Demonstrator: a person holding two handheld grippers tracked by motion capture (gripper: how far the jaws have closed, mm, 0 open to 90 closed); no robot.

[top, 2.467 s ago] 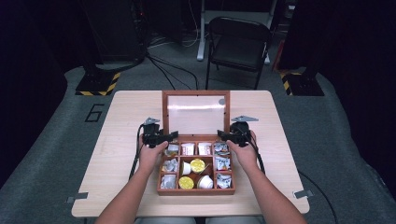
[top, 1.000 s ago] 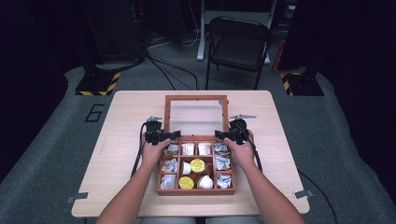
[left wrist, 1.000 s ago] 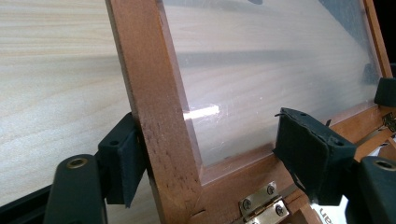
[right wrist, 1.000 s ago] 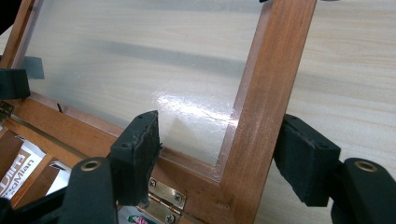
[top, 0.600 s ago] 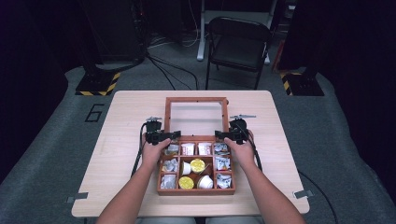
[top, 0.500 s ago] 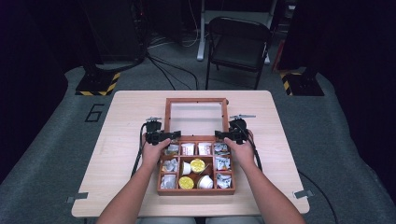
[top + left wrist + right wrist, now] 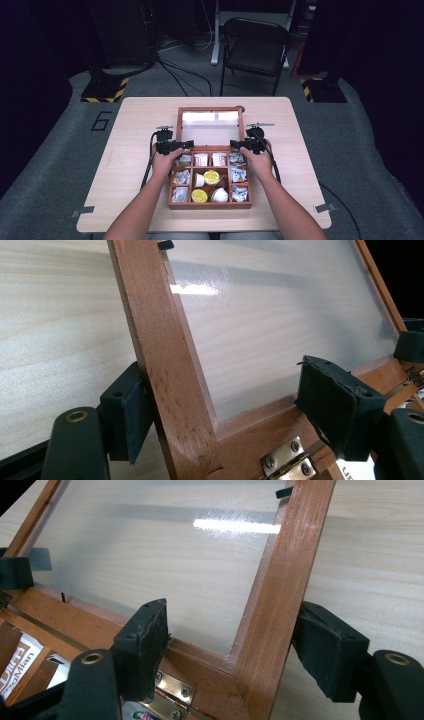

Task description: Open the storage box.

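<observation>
A wooden compartment box (image 7: pixel 210 205) stands on the table with its window lid (image 7: pixel 210 109) swung back. My left gripper (image 7: pixel 176 146) is at the lid's left rail near the hinge. In the left gripper view the left gripper (image 7: pixel 235 412) is open and straddles that rail (image 7: pixel 165 365); one pad lies against its outer side, the other stands well off over the pane. My right gripper (image 7: pixel 239 145) mirrors it on the right rail. In the right gripper view the right gripper (image 7: pixel 235 645) is open, with a pad on each side of the rail (image 7: pixel 280 590) and apart from it.
The box holds foil sachets (image 7: pixel 239 175) and small yellow-lidded cups (image 7: pixel 211 177). Brass hinges (image 7: pixel 287 465) join lid and box. The table (image 7: pixel 135 125) is bare wood on both sides of the box. A black folding chair (image 7: pixel 255 50) stands beyond the far edge.
The lid has swung further back toward the table; it looks shorter from above than before. Both hands and grippers have stayed by the hinges.
</observation>
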